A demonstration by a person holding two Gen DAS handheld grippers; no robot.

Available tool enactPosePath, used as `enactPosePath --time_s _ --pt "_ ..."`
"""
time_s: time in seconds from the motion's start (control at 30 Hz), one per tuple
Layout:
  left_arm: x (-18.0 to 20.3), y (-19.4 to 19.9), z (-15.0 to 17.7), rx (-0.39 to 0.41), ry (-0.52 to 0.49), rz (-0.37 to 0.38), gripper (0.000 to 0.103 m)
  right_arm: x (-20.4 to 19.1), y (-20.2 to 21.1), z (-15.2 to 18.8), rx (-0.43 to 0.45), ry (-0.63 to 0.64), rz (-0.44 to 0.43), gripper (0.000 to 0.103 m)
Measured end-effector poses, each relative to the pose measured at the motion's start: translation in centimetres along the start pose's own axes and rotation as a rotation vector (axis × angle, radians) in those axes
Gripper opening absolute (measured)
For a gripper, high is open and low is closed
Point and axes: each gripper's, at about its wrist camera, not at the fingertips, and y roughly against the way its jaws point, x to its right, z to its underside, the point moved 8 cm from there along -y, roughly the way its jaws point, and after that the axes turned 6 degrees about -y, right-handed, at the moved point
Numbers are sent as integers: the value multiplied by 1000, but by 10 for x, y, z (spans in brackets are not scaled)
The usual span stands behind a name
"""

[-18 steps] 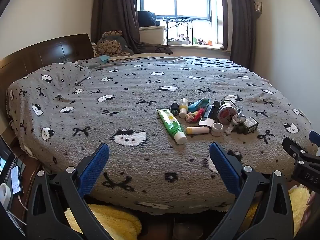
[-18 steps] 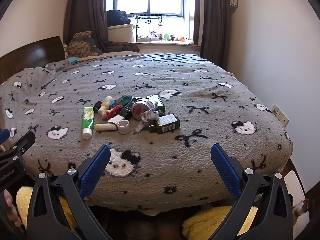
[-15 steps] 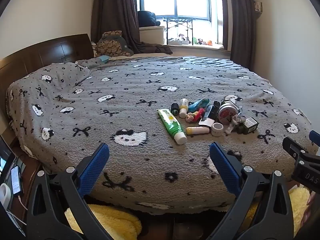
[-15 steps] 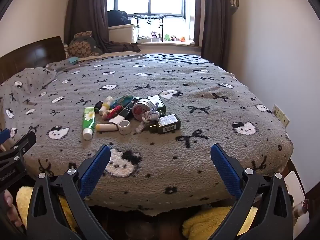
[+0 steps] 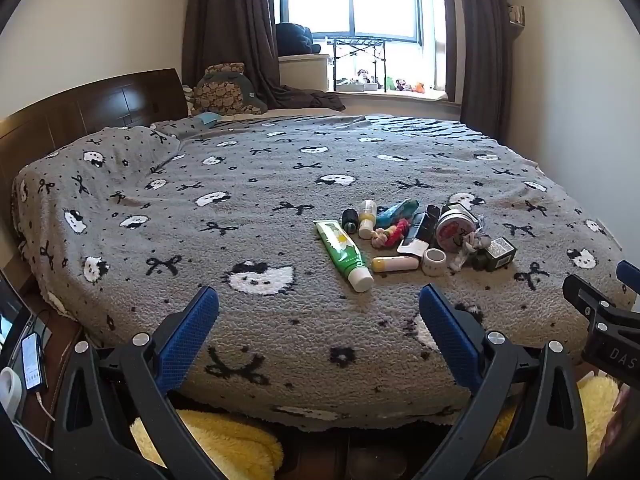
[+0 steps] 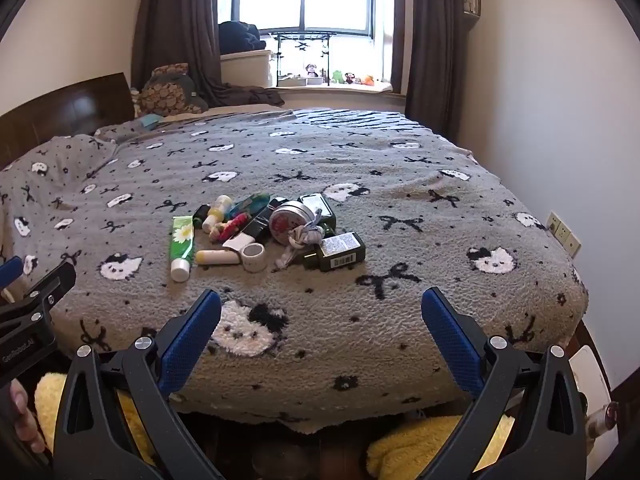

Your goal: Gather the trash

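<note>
Both claws spread, left claw [image 5: 318, 312], right claw [image 6: 320, 312], barcoded box [image 6: 340, 251], print possibly illegible

Two side-by-side wrist views off the bed [image 5: 280, 208] foot, windowward.

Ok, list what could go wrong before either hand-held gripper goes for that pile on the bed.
1. The pile is tightly packed: the round tin leans on its neighbours, so pulling one item may shift others.
2. The green tube and small yellow bottle lie flat on the fuzzy blanket; the fingers could snag the fabric.
3. No bin is in view, so the drop-off spot is unclear.
</note>
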Motion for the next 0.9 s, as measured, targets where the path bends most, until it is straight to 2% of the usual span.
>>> enactPosePath --time_s 0.9 --pt "-11 6 -11 3 3 -2 95 -2 4 0 9 3 -4 100"
